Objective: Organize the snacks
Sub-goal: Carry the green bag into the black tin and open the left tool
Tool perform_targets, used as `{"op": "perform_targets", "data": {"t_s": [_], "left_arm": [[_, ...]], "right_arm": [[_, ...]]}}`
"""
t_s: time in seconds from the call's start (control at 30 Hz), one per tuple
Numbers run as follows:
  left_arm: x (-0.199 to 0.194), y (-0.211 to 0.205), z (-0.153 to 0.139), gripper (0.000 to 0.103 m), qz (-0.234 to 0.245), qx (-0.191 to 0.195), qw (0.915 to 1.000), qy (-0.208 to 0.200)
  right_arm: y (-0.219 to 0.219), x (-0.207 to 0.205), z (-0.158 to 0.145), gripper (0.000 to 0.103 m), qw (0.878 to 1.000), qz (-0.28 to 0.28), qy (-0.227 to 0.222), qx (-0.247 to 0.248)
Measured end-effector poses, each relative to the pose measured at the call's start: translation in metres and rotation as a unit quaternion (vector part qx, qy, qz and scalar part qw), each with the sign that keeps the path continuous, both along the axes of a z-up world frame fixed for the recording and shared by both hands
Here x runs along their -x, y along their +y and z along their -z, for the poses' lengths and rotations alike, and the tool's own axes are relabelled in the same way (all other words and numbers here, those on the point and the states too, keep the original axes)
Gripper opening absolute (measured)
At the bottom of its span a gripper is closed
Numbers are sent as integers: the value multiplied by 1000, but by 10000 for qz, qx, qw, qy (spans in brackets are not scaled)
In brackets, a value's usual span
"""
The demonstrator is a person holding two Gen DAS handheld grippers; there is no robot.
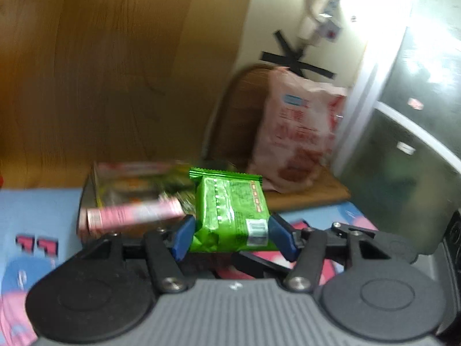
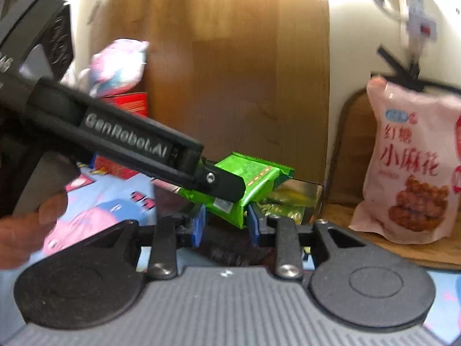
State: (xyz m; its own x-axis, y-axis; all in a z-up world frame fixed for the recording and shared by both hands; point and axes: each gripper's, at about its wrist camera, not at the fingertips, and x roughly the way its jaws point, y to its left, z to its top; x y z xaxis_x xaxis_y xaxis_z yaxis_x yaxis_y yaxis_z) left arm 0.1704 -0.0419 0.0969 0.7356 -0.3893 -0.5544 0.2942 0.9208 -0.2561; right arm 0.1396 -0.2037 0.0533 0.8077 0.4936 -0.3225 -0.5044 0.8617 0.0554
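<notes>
While both handheld grippers converge on one green snack packet (image 1: 230, 210), the left gripper (image 1: 230, 236) grasps it across its width, a blue pad pressed against each side and the barcode end nearest the camera. That tool points forward and downward, its black linkage arms splayed either side of the grey ribbed body.

Seen from the right wrist, the left tool reaches in from the upper left as a long black arm stamped with lettering, slanting down to the packet; a hand (image 2: 20, 236) wraps its grey grip at the left edge. The right gripper (image 2: 224, 225) sits just below that arm, aimed nearly level, its blue fingers (image 2: 198, 225) flanking the packet's lower corner. Blur and the crossing arm hide whether those pads press on the wrapper or merely stand beside it.

The packet hangs tilted above a shiny open box (image 1: 95, 184) packed with other snacks, a pink wrapped bar (image 1: 132, 216) lying across the box's near edge. Beneath lies a blue and pink cartoon-print cloth (image 1: 37, 210). Further right, a pink bag of fried dough twists (image 2: 412, 164) stands upright on a wooden chair (image 1: 305, 196), well apart from both tools, with a wood-grain panel (image 1: 121, 66) behind.
</notes>
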Motion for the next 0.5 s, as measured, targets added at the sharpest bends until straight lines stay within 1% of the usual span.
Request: {"op": "perform_targets", "data": {"t_s": [0.03,0.07,0.1,0.13,0.17,0.2,0.27,0.33,0.37,0.4,0.43,0.5], "left_arm": [[-12,-2,3,56,-31,3,10000,50],[-23,-3,8,59,-35,23,9999,119],[-33,-3,13,62,-46,46,9998,178],[-39,-3,17,62,-125,42,9996,248],[-41,1,19,62,-205,80,9994,275],[-39,6,18,62,-247,137,9994,223],[-28,25,13,63,-477,213,9986,-122],[-21,48,11,67,-999,125,9943,-361],[-21,58,12,68,-1278,70,9912,-333],[-23,70,17,68,-1571,4,9874,-206],[-26,77,22,68,-1718,-22,9851,-67],[-32,87,35,66,-1839,7,9826,252]], "right_arm": [[1,-8,2,36,9999,143,-56,51],[2,-16,5,40,9995,269,-63,174],[3,-23,9,49,9987,430,-7,278],[0,-27,11,51,9984,504,67,241],[-4,-25,12,51,9986,513,92,115],[-10,-19,12,50,9987,510,49,-30],[-22,-10,12,52,9980,599,-57,-215],[-36,-8,12,54,9961,735,32,-490],[-43,-7,14,55,9948,765,122,-660],[-49,-10,15,64,9933,783,240,-816],[-52,-17,17,73,9915,806,385,-942],[-52,-23,23,75,9905,738,597,-997]]}}
